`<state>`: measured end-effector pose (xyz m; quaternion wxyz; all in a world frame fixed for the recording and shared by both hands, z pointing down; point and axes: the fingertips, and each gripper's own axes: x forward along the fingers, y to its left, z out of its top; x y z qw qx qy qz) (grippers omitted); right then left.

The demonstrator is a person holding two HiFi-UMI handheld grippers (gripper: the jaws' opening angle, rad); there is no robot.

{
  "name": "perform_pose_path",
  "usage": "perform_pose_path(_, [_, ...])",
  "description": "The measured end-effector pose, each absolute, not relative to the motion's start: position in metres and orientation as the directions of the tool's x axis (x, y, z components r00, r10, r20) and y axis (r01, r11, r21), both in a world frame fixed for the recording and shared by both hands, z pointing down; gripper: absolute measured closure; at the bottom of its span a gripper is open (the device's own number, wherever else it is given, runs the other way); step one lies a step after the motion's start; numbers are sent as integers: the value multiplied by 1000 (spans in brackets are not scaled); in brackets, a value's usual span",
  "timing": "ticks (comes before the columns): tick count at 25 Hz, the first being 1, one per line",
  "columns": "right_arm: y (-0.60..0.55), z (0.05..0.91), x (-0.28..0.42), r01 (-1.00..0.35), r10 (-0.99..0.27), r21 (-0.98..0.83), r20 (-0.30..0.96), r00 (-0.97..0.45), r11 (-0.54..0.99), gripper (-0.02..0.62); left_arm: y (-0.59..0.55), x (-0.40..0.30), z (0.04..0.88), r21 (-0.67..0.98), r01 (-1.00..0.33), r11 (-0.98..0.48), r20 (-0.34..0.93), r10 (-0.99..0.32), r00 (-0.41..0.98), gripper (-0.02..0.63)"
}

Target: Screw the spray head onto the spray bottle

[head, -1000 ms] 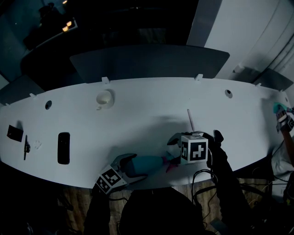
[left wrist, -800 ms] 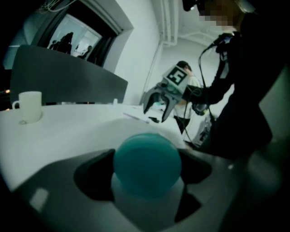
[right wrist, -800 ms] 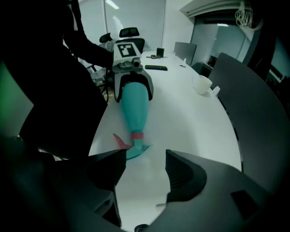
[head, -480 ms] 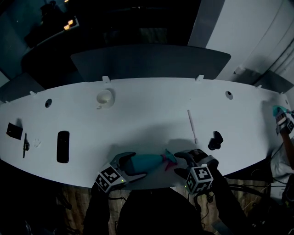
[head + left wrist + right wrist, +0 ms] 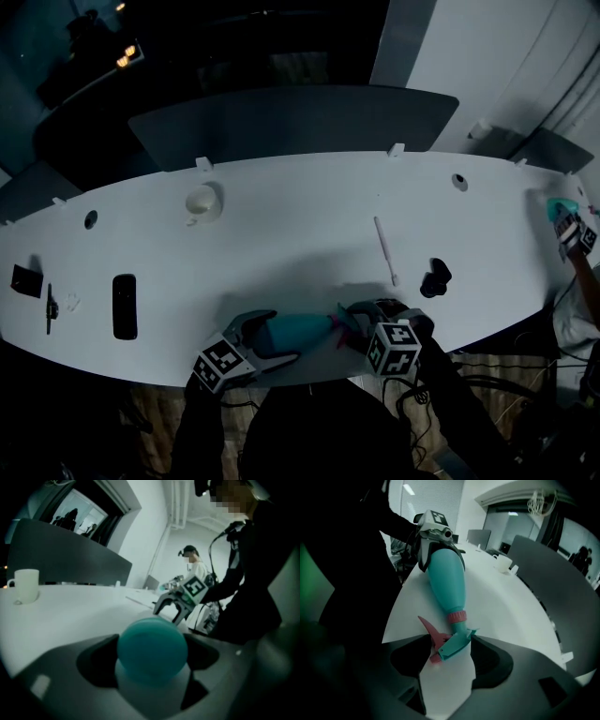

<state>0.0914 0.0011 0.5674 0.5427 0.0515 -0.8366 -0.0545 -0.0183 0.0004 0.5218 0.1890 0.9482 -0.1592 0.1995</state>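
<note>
A: Head view. The spray bottle (image 5: 298, 330) lies on its side at the near edge of the white table (image 5: 281, 244). The left gripper (image 5: 272, 339) is at its base and the right gripper (image 5: 356, 328) at the nozzle end. Grip state is unclear from above.

B: The left gripper view settles one side. The round teal base fills the gap and both jaws are pressed on it. The neck is hidden there, behind the base.

A: The right gripper view shows the neck. The spray head (image 5: 452, 641) sits on the bottle past a pink collar (image 5: 458, 618), with the pink trigger toward the near edge. The jaws pinch the head, one at the trigger side and one at the nozzle tip.

B: Head view alone shows a small black object (image 5: 435, 277) beyond the right gripper and a dark phone (image 5: 124, 306) well to the left. The mug (image 5: 202, 201), far back, appears in all three views.
</note>
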Motion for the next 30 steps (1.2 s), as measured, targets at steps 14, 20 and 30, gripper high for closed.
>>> perform_pose_path(14, [2,540,96,104,220,-196,912,-347,975,437,2,-20,523,228,-360,-905,468,-222,855,181])
perform_pose_path(20, [-2,543,94,173,96,-43,945,-313,984,457,-1,-22,526,180,-345,-921,541,-201,817,181])
perform_pose_path(30, [-21,531,93,219,-144,228,929,-342,949,512,-12,-24,529,236,-411,-881,570,-217,792,181])
